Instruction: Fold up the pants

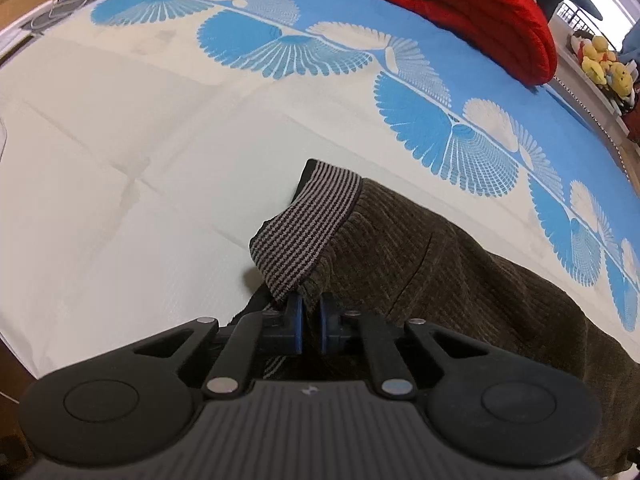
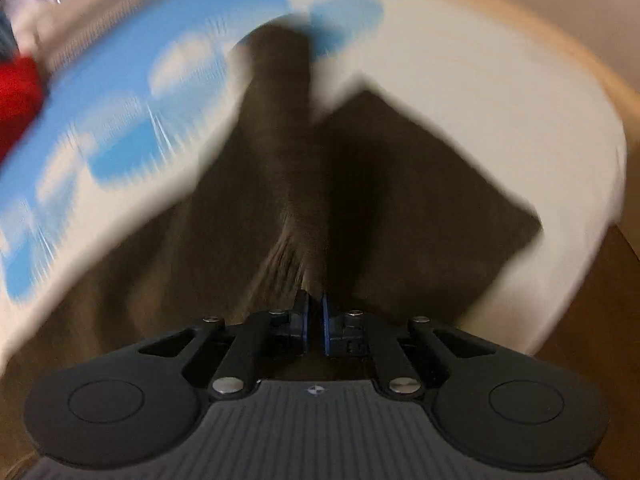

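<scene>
Our left gripper (image 1: 310,306) pinches the brown corduroy pants (image 1: 440,264) just beside the striped waistband (image 1: 308,224), which folds up ahead of its blue pads (image 1: 297,320); beyond lies the cream and blue bedspread (image 1: 120,152), with a red quilt (image 1: 480,12) far ahead to the right. Our right gripper (image 2: 314,308) is pressed onto a bunched fold of the pants (image 2: 280,168); the cloth fans out ahead, one leg (image 2: 280,68) stretching away, though this view is badly blurred.

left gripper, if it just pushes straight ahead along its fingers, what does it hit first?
The left gripper is already shut on the pants at the striped waistband. Straight ahead, that bunched waistband comes first, then the bed cover beyond it. Depth past the fabric is hard to judge.
</scene>
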A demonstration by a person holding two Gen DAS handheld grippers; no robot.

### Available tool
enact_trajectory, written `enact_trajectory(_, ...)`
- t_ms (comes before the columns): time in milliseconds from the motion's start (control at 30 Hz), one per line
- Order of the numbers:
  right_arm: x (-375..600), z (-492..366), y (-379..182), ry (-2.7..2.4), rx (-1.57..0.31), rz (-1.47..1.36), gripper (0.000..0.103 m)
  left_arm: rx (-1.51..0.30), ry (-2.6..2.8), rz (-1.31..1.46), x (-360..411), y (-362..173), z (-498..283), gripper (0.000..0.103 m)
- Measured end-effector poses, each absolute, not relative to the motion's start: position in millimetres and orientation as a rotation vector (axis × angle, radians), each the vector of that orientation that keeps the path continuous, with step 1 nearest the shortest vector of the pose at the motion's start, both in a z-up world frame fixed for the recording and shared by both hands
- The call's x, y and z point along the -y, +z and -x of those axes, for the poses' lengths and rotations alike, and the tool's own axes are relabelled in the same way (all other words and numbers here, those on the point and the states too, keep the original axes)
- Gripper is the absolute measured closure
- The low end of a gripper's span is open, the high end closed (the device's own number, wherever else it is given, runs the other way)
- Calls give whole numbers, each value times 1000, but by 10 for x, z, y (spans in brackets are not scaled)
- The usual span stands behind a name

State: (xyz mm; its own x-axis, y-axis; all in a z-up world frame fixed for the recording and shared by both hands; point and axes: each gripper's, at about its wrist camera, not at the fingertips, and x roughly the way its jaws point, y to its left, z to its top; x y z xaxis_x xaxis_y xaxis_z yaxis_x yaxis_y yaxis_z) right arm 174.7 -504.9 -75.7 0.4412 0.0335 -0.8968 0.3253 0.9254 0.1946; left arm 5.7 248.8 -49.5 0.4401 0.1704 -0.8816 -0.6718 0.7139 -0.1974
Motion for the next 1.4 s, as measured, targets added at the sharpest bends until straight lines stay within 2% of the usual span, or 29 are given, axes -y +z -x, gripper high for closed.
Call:
enact_trajectory(133,5536,-1695,-690,-208,-981,-512,89,-975,569,655,-2560,-529,-46,90)
enact_trajectory(200,5794,-1684,-724,-267,-934,-630,75,-969,578,685,-2587,-543,-45,89)
enact_trajectory(333,6262,-1677,-906,-395,-877,-869,72,-964,591,697,-2595,-550,-54,89)
enact_trajectory(467,6375,-1786,-1073,-426,-868,-924,69,-966,588,724,-2624,-573,-33,87)
enact_trajectory(600,6291,-1932,-1092,-422,-885,-819,69,-992,549,717,-2613,-613,-73,54)
enact_trajectory(633,6254,-1960,-1075,-428,-890,-782,69,-1002,552,695,-2591,-616,-89,55)
enact_trajectory(667,6211,-1980,-1051,-442,-892,-738,76,-1011,559,670,-2571,-620,-100,56)
enact_trajectory(700,6180,-2000,-1034,-437,-896,-704,93,-1022,567,645,-2552,-623,-112,62)
enact_trajectory(733,6136,-2005,-994,-433,-894,-663,93,-1032,577,622,-2533,-627,-117,72)
enact_trajectory(833,6142,-1939,-741,-428,-783,-662,96,-1001,567,588,-2504,-550,-89,91)
enact_trajectory(867,6164,-1889,-648,-427,-732,-684,97,-982,554,576,-2478,-501,-82,94)
enact_trajectory(1000,6295,-1548,-339,-486,-548,-778,97,-978,473,520,-2352,-370,-49,94)
enact_trajectory(1100,6398,-1571,-568,-547,-679,-775,97,-1113,467,470,-2342,-494,-73,94)
enact_trajectory(1200,6426,-1698,-930,-559,-909,-737,96,-1212,447,431,-2323,-599,-53,94)
enact_trajectory(1333,6323,-1725,-896,-586,-905,-666,95,-1237,485,381,-2320,-552,20,93)
enact_trajectory(1400,6270,-1719,-860,-597,-903,-645,93,-1181,499,396,-2372,-439,76,91)
